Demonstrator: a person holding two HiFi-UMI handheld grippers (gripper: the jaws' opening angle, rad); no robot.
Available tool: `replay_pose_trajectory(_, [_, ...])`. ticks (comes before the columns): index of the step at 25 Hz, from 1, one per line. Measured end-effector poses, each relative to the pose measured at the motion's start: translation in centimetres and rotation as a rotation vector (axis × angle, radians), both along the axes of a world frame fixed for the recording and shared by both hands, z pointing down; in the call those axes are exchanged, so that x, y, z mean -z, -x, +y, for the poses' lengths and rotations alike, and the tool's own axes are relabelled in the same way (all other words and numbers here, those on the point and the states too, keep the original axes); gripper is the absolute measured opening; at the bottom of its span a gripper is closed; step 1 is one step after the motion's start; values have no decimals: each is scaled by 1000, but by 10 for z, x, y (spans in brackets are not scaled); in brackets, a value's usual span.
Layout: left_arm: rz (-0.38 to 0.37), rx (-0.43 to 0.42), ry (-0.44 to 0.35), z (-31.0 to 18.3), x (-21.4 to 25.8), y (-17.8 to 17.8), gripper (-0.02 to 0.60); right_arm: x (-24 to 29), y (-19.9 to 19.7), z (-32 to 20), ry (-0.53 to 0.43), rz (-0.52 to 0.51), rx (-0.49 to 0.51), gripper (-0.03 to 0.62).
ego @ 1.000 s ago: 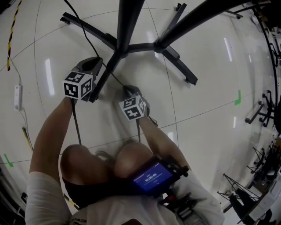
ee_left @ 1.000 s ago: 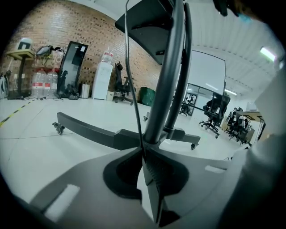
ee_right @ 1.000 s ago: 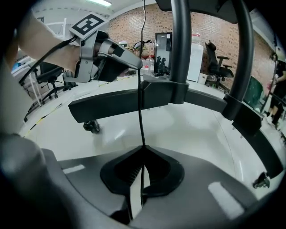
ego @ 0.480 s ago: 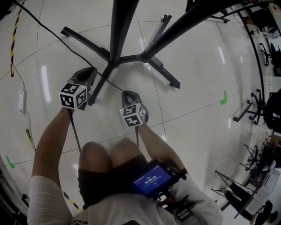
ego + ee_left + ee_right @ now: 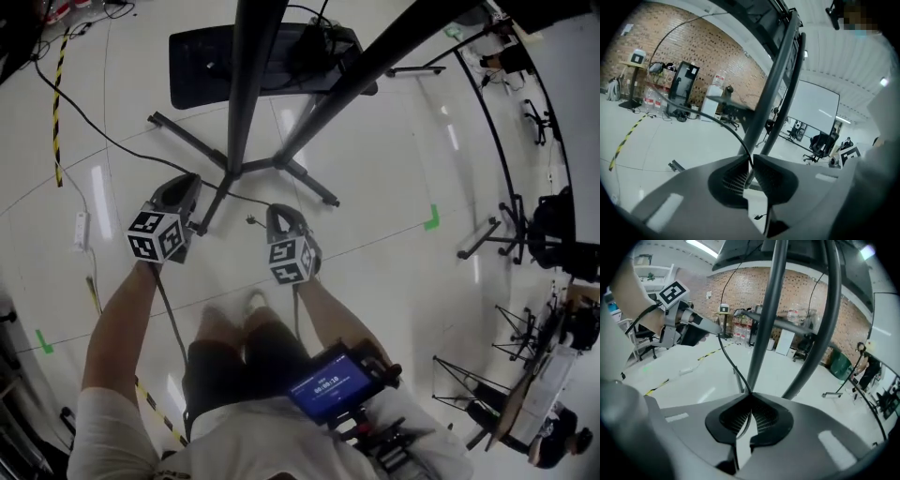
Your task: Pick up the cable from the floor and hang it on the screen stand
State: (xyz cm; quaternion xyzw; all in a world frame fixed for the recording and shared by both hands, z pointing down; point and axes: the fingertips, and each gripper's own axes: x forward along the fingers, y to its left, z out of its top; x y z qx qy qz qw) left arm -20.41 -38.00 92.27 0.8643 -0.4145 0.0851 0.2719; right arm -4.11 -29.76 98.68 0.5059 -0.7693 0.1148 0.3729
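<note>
Hoisting a thin black cable (image 5: pixel 112 141) off the floor (image 5: pixel 394 187), a person at the foot of a screen stand (image 5: pixel 246 84) appears to have the pick-up half of the job done. The cable is gripped at two spots. The left claw (image 5: pixel 190 181) is narrow, its jaws just opened a touch but with the cable pressed between their ribbed pads. The right claw (image 5: pixel 277 210) is closed to a slit on it.

Between the two claws the cable hangs in a short, shallow sag in the air. Beyond the left claw it runs off to that claw's outer side and down to the floor, so part of it is not yet off the ground.

From the left claw's own camera, the cable (image 5: pixel 717 123) arcs away to the left from the jaw tips. From the right claw's camera, it (image 5: pixel 729 359) climbs from the jaws toward the other claw.

Both claws face the stand's dark uprights (image 5: pixel 768 310), which rise just ahead of the jaws. The cable rests on no part of the stand. Left to do, on this evidence: raise the cable to the stand, drape it over a part that will hold it, and let go.
</note>
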Motion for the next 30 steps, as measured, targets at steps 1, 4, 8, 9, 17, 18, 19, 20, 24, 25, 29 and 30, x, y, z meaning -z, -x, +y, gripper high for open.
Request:
replay_pose_trajectory(1, [17,11,-7,-1,32,3,31,34,0,-4,-27,8,0,26])
replay_pose_trajectory(4, [58,34,-41,-6,127,10,34,136,1,-19,-114,31,4,26])
replay_pose_trajectory(8, [93,41,-106,-6,247,14,37,260,1,-28,-218,44,-4,26])
replay_pose_trajectory(9, [99,38,-123,-7,272,14,37,286,0,-31,-241,46,-9,26])
replay_pose_trajectory(17, [129,23,-254,-10,411,16,38,430,-3,-44,-399,54,-38,26])
replay_pose_trajectory(18, [130,21,-269,-8,424,15,38,443,-4,-44,-416,52,-41,26])
replay_pose_trajectory(19, [131,21,-283,-6,437,15,38,456,-4,-43,-432,52,-43,26])
replay_pose_trajectory(20, [132,22,-295,-3,449,15,38,469,-5,-42,-447,51,-45,26])
replay_pose_trajectory(24, [150,27,-337,9,496,12,38,519,-10,-36,-504,48,-59,26])
replay_pose_trajectory(25, [155,24,-351,11,508,10,40,531,-13,-36,-520,46,-64,26])
replay_pose_trajectory(29, [168,4,-415,19,557,2,38,584,-24,-35,-601,48,-73,26])
replay_pose_trajectory(30, [172,-2,-431,21,569,0,38,597,-26,-34,-624,53,-73,26])
